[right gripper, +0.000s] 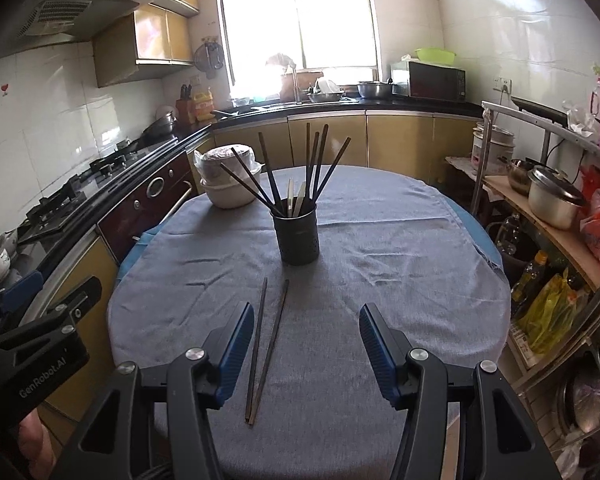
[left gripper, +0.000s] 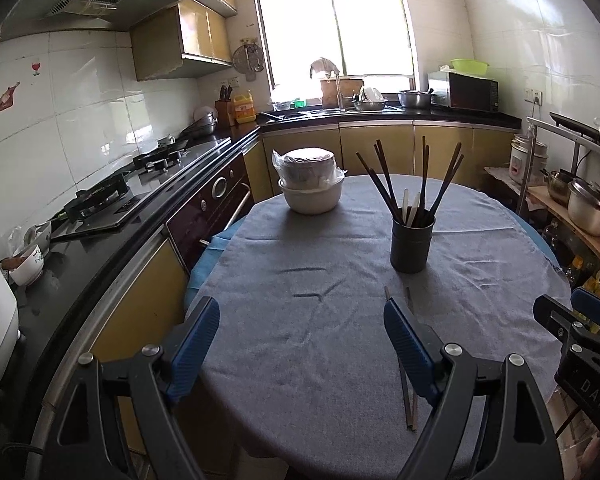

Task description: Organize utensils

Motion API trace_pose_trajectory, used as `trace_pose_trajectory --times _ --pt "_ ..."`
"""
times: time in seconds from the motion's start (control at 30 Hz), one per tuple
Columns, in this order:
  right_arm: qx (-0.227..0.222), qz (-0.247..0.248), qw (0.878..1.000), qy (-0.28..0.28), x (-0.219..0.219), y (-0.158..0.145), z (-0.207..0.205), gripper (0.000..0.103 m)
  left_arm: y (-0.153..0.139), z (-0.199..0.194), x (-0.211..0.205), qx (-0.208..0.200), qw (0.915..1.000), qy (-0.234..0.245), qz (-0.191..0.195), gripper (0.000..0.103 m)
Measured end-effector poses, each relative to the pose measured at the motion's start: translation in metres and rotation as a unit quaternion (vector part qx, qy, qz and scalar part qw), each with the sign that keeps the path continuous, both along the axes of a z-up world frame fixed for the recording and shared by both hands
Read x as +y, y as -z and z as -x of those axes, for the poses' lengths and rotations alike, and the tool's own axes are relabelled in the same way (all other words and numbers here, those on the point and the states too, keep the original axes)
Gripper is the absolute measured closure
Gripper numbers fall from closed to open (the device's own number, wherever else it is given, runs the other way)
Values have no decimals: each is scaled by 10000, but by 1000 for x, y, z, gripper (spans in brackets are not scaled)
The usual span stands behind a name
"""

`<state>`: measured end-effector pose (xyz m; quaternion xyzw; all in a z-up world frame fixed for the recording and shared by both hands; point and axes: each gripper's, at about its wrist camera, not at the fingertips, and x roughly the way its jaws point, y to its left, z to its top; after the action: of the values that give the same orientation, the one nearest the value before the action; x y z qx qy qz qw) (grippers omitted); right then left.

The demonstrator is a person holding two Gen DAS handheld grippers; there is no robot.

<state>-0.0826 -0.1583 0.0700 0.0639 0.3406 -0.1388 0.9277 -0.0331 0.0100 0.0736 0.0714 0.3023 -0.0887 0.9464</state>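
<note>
A round table covered with a grey tablecloth (right gripper: pixel 380 280) is seen from both wrist cameras in a kitchen. A dark cylindrical utensil holder (right gripper: pixel 296 234) is stood upright near the middle of the table, and dark chopsticks (right gripper: pixel 315 168) are fanned out of it beside two pale utensil handles (right gripper: pixel 296 200). Two loose chopsticks (right gripper: pixel 268 344) are laid flat on the cloth in front of the holder, side by side and nearly touching at their near ends, apart from the holder. The right gripper (right gripper: pixel 306 344) is held above the near edge of the table with its jaws apart and nothing between the pads; the loose pair is seen just inside its left blue fingertip (right gripper: pixel 236 344). The left gripper (left gripper: pixel 302 344) is held to the left with its jaws wide apart and empty, over bare cloth; in its view the loose pair is partly hidden behind one finger. Stacked white bowls (left gripper: pixel 310 184), wrapped in clear plastic, are set at the far left of the table, well apart from the holder.
</note>
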Motion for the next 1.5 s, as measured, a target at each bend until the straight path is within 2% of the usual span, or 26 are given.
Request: trace_pose_trajectory --times 0.57,1.17,1.5 --pt "-77 172 9998 -20 12 -13 3 45 -12 12 14 -96 9999 -50 116 18" --pt "-392 488 9980 -74 39 -46 16 44 -44 31 40 -466 9983 -35 337 18" --pt "-450 481 9978 -42 42 -47 23 44 -54 40 38 -575 9977 37 370 18"
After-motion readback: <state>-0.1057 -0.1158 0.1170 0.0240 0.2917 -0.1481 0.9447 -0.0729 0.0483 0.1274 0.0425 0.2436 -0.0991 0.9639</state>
